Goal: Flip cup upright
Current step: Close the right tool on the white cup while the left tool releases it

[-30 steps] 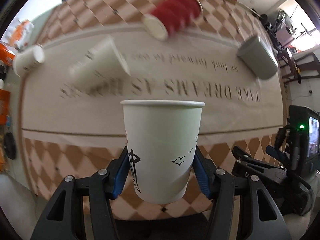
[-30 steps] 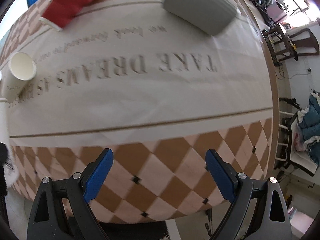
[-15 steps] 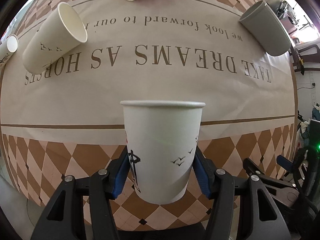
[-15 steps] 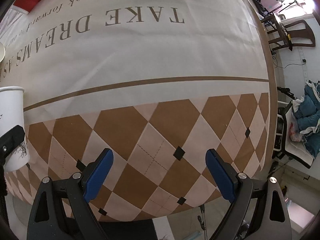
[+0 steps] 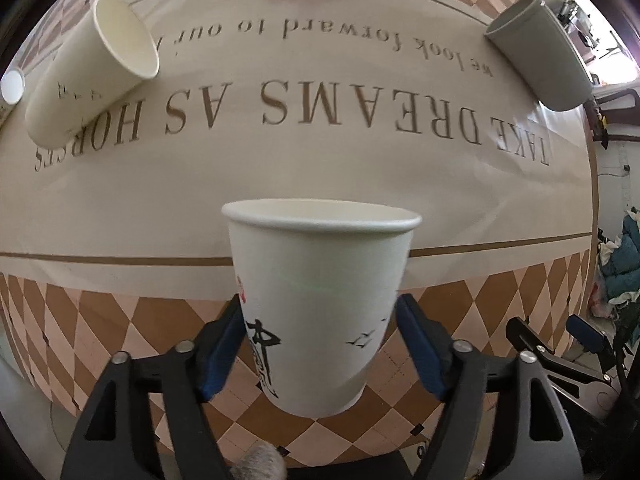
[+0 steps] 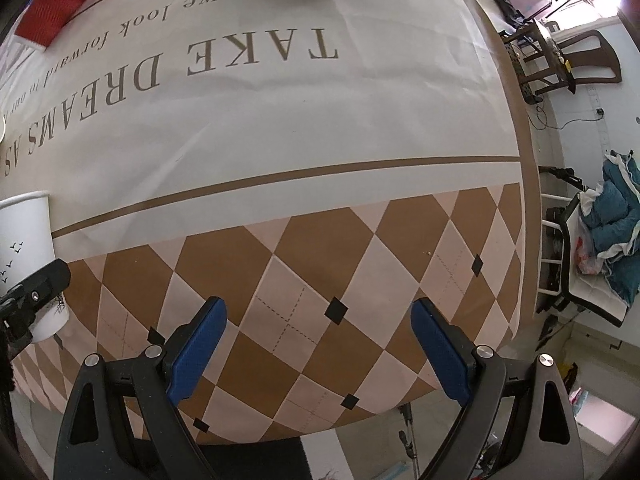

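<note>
1. Left hand-held gripper [image 5: 320,344] pinches the paper cup [image 5: 320,304] mid-wall, upright, near the desk's [image 5: 320,168] front edge; possibly touching down.
2. Light, crushable: grip gently.
3. Right hand-held gripper [image 6: 318,344] spread, empty.

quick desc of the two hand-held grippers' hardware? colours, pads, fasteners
Both match: the left hand-held gripper and right hand-held gripper have matte black plastic linkage arms with triangular cut-outs, silver round screw heads at the pivots, and two fingers faced with blue textured pads. No cables, labels or sleeves are visible on either.
</note>
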A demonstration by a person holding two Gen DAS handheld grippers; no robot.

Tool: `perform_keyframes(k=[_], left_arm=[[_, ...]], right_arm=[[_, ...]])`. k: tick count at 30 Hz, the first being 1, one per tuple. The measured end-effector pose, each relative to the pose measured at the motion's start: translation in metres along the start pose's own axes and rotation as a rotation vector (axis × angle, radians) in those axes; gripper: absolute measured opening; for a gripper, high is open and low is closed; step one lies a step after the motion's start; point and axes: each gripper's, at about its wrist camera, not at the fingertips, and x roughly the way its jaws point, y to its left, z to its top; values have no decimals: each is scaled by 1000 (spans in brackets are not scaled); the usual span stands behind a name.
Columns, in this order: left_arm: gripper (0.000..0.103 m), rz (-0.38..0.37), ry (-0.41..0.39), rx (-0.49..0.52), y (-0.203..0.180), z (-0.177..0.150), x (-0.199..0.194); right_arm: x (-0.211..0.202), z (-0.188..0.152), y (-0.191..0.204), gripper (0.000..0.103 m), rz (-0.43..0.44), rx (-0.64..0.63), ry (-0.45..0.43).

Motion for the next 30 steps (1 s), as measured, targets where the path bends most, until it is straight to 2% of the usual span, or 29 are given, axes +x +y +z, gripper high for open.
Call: perform_keyframes(k=[1,7,10,13,16,19,23,28,30], left_arm=[[82,-4,0,5,-2,1,-1],[83,-17,-37,-1,-1,1,-17],[83,-27,-74,-22,9,-1,-38],[91,34,-164,-21,22,-1,-72],[91,135,-259,-15,41,-11,-99],[91,206,-316,-33,70,-20,-114],[91,249,-284,-100,108,-32,-110],[91,273,-240,-182,141,-45,-91],[91,283,-229,-191,150,-48,-83]], right_arm=[[1,0,-2,95,1,5,1],[2,-2,-11,95,11,22,8],[-2,-4,-15,95,24,30,4],[-8,-6,-19,95,41,35,-4],[-19,-8,-21,95,69,37,-18],[-31,-10,-12,95,111,26,-40],[-50,-14,10,95,177,-24,-62],[-69,-9,66,95,257,-131,-67],[-72,-7,84,90,279,-160,-59]])
